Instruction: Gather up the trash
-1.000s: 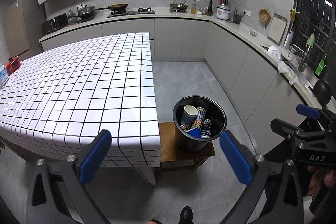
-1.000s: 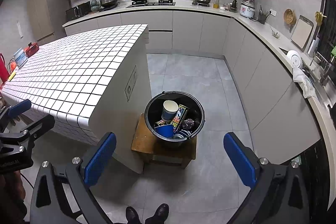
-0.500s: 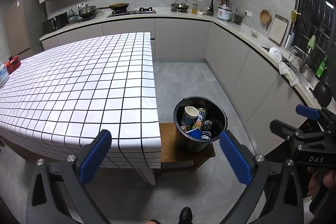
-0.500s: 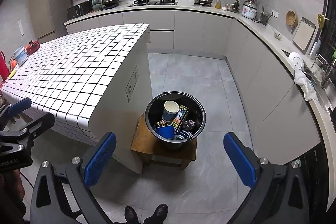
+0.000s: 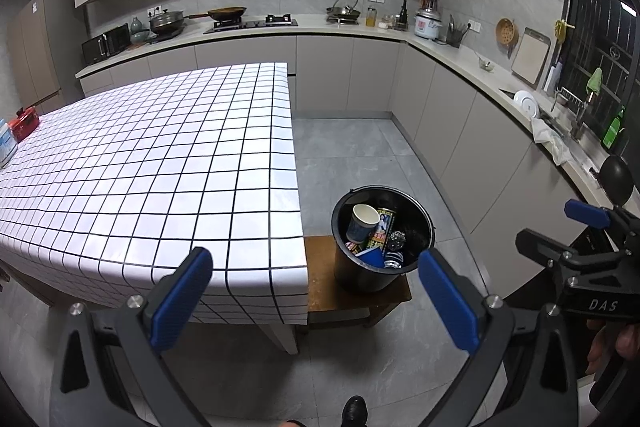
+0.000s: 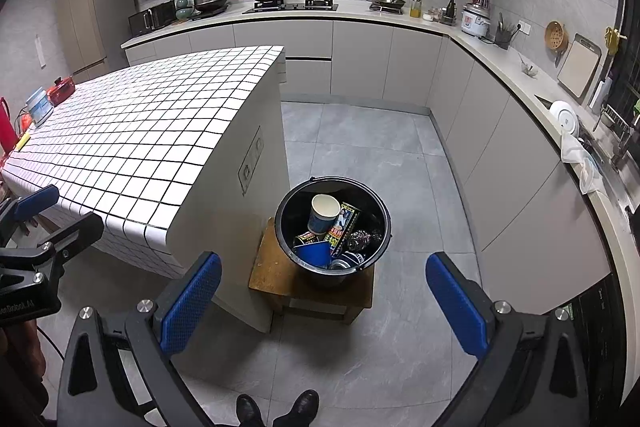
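Two grippers, left and right, are held wide and empty; the black bucket of trash (upright on a stool) is seen ahead, nearer the right.

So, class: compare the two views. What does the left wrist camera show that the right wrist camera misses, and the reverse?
Only the left wrist view: the green bottle by the window. Only the right wrist view: the grey island side panel and the person's two black shoes. Both: the black round trash bucket holding a white paper cup, on a brown wooden stool.
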`<state>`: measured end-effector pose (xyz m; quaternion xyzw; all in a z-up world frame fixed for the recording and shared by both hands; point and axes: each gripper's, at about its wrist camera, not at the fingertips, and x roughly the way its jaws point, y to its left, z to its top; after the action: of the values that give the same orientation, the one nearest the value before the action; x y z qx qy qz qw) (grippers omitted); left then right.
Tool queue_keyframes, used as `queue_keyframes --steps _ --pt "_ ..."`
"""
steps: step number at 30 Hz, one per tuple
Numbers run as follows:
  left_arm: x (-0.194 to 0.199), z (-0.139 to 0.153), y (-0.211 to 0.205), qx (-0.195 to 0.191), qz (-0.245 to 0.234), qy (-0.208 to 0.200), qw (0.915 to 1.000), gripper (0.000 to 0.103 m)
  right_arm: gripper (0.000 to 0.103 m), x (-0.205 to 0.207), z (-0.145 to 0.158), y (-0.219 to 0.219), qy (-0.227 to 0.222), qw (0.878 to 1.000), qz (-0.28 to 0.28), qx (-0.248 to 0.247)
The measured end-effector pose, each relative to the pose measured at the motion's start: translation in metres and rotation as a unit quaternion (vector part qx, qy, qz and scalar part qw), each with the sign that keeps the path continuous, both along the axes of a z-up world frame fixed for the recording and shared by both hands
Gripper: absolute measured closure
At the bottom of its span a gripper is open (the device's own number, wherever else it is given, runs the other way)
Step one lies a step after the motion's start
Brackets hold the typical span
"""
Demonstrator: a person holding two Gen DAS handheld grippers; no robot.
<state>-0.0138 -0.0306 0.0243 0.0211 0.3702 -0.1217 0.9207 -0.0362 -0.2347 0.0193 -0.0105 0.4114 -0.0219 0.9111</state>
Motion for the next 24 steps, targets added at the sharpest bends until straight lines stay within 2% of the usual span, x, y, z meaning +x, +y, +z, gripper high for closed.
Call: queue_keyframes --steps 14,21,24 --pt "0.0013 -0.0009 -0.0028 0.0 -0.001 0.0 1.0 0.0 0.0 0.0027 0.001 -0.0012 0.0 1.0 0.001 -0.001" --pt "-0.0019 0.0 -0.0048 -0.005 -0.018 -0.019 0.9997 0.0 0.0 0.0021 0.0008 -0.0006 0.0 1.0 0.002 -0.001" --pt "0.0005 -0.0025 -0.0047 -0.014 -0.023 -0.01 0.9996 0.0 0.0 0.0034 0.0001 -0.0015 0.0 1.0 0.001 -0.002"
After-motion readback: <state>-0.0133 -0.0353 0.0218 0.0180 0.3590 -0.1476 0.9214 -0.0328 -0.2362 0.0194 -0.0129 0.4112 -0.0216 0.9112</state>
